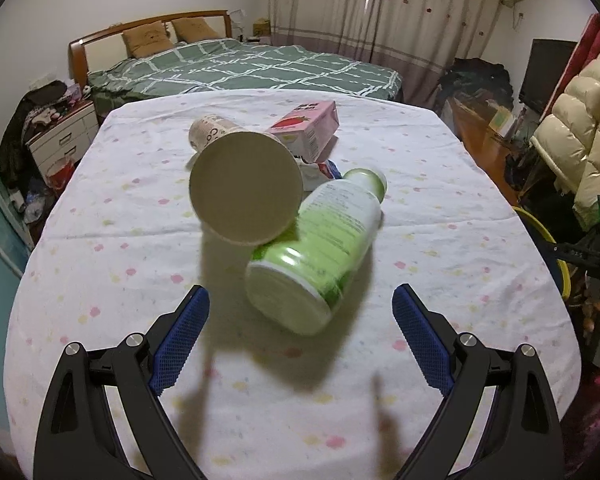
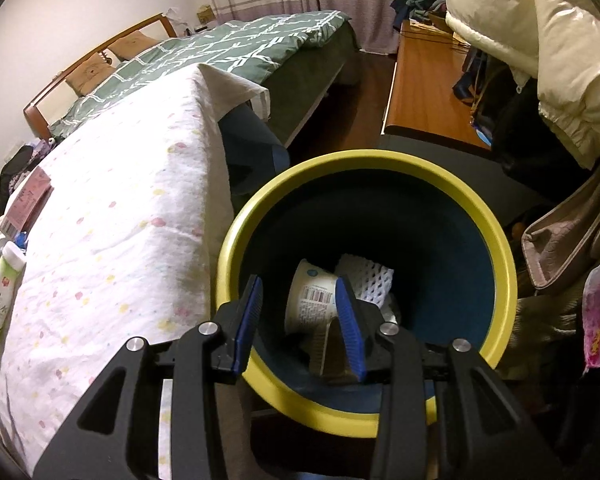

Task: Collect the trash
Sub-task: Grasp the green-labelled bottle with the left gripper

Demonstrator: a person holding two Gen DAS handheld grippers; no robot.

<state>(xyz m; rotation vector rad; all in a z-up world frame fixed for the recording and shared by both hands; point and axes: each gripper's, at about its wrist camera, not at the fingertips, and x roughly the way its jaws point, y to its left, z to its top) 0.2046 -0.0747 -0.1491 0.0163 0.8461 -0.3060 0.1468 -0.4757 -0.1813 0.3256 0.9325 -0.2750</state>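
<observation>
- Cotton-looking cloth, white with small pastel flowers, covers the table [image 1: 440,216] and hangs over its edge; it is creased and soft, so I judge light trash will slide on it rather than roll far.
- Yellow-rimmed bin [image 2: 496,240], round, smooth plastic with a dark blue inside, stands on the floor just beside the table's edge. By my reckoning the collecting is partly done: a paper cup [image 2: 310,300] with a barcode, a white foam net sleeve [image 2: 366,276] and a brownish wrapper or carton I cannot identify lie at its bottom.
- Green-and-white plastic bottle [image 1: 320,248] lies on its side on the cloth, glossy, cylindrical, base toward me, cap away. It is left to collect.
- Paper tub [image 1: 246,186], beige and matte, also lies on its side with its round base facing me, touching the bottle; a second printed cup seems to sit behind it, though I cannot tell how they join.
- Pink carton [image 1: 306,128], a flat-sided box with a strawberry print, rests tilted behind the tub, with crumpled wrapper under it.
- On my left gripper [image 1: 300,316] the jaws stand wide apart, empty, just short of the bottle's base.
- Over the bin, my right gripper [image 2: 300,316] has its jaws partly apart with nothing between the ribbed blue pads.
</observation>
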